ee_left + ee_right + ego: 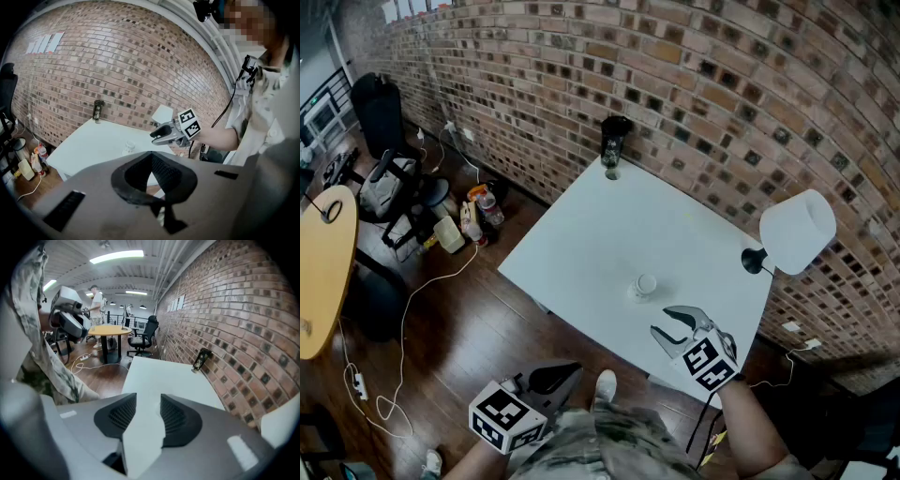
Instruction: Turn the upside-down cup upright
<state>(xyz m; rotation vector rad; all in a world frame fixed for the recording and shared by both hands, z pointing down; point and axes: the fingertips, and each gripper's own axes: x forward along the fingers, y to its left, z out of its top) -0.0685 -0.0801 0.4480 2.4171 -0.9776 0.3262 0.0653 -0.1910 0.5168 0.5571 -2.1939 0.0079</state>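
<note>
A small clear cup [645, 286] stands mouth-down near the table's [581, 234] front edge; the left gripper view also shows the cup [128, 149]. My right gripper [667, 323] hovers just to the near right of the cup, tilted down, with its jaws apart and nothing between them. In its own view, bare tabletop shows through the right gripper [147, 404]. My left gripper [574, 373] is held low in front of my body, off the table, its dark jaws together and empty. From there the right gripper [153, 134] is seen above the cup.
A black stand with a glass [612, 141] sits at the table's far corner against the brick wall. A white lamp [797, 230] stands at the right edge. Bags, bottles and cables [441, 216] lie on the wood floor at left, beside a round yellow table [323, 267].
</note>
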